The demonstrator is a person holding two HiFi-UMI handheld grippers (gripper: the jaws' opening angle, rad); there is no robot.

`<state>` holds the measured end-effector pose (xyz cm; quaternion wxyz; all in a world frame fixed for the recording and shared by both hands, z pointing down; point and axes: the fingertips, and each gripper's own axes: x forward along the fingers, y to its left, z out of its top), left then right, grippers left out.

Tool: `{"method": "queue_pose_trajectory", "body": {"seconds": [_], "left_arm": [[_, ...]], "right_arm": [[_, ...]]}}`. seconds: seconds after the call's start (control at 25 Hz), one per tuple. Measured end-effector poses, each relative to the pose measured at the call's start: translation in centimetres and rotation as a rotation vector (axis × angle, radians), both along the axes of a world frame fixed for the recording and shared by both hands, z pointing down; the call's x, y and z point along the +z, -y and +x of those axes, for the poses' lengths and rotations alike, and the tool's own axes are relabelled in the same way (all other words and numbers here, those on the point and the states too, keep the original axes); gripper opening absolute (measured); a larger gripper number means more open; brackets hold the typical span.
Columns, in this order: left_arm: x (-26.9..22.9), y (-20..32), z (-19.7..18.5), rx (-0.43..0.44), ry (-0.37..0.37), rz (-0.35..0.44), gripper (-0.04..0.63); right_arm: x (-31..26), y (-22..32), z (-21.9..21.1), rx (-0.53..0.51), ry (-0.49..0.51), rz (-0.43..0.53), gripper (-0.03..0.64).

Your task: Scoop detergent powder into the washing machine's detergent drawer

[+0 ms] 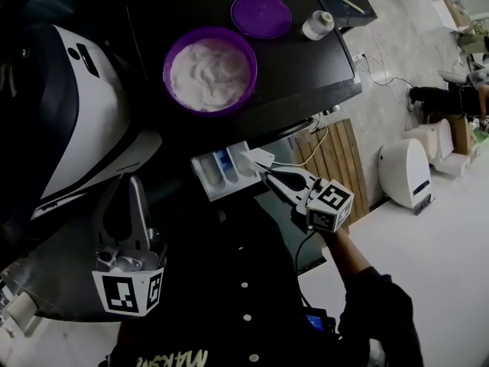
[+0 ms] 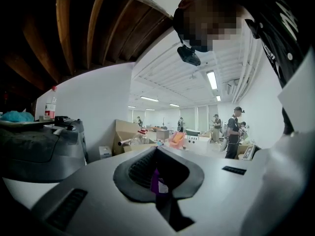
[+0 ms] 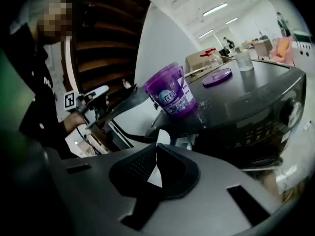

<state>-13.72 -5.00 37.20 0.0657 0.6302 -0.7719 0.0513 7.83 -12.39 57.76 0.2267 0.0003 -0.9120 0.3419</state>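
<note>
While drawer (image 1: 225, 170) stands open, powder (image 1: 210, 73) white, swirled

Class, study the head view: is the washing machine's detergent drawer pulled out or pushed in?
Pulled out: the detergent drawer juts from the machine's front, and its compartments are visible from above.

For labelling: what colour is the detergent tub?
The tub is purple; the head view shows it best.

Washing machine's dark top (image 1: 306, 75) carries an open purple tub of detergent powder (image 1: 210, 71), its purple lid (image 1: 260, 14), and a small jar (image 1: 318, 25).
</note>
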Motion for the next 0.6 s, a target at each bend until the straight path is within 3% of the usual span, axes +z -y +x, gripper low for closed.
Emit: {"method": "queue_pose_trajectory", "body": {"seconds": [0.12,0.32,0.44,0.6], "left_arm": [[-1.4,0.5,-0.4,-0.001,0.01,0.046,0.015],[-3.8,1.5,-1.1,0.005,0.024,0.124,0.015],[-4.9,1.9,-1.5,0.013,0.03,0.155,0.015],[-5.8,2.1,-1.9,0.015,0.04,0.194,0.015]], "right_arm": [[-5.2,1.3,-0.7,0.107,0.144,-0.088,0.031],[-14.8,4.8,-2.4,0.194,0.347,0.021,0.031],[-17.9,6.5,-4.5,0.166,0.339,0.177,0.031],[-18.2,8.5,-7.9,0.012,0.177,0.539,0.031]]}}
